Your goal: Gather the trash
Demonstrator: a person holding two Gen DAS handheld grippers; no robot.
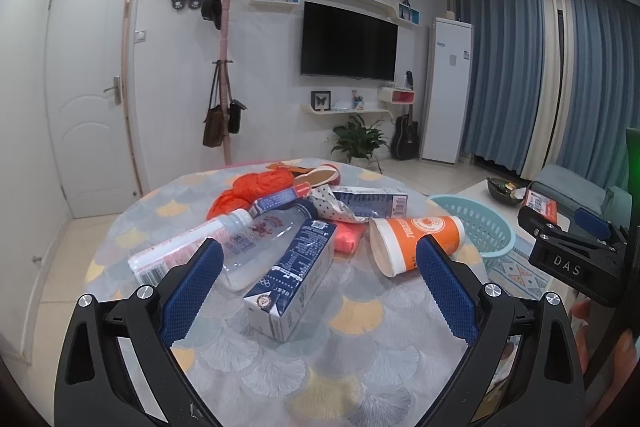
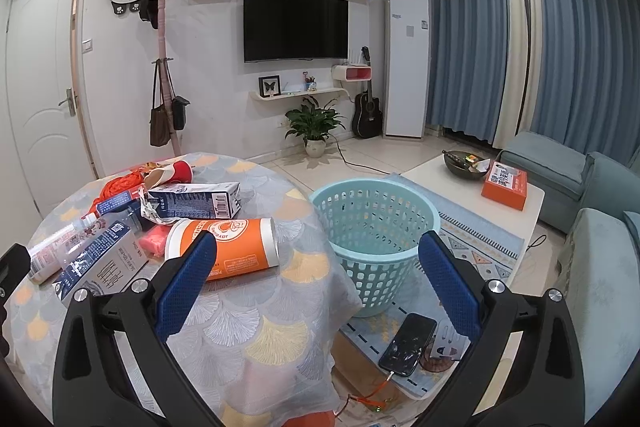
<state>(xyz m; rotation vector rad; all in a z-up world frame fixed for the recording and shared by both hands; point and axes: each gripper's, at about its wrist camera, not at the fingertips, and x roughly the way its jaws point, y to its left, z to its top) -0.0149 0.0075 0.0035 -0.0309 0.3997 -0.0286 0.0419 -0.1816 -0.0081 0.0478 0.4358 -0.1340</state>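
On the desk (image 1: 360, 367), beside the basket (image 2: 372, 223): orange cup (image 1: 416, 239), milk carton (image 1: 292, 279), bottle (image 1: 256, 243). Both grippers' fingers (image 1: 192, 287) spread, empty. Probably light, crushable; best pinched gently across the cup's middle.

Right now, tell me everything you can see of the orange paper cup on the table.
The orange paper cup lies on its side on the patterned tablecloth, near the table edge closest to the laundry-style basket. Its body is orange with a white round logo and white print; both ends are white-banded. It appears to be coated paper, undented. A pink packet sits just beside it. Neither gripper touches it.
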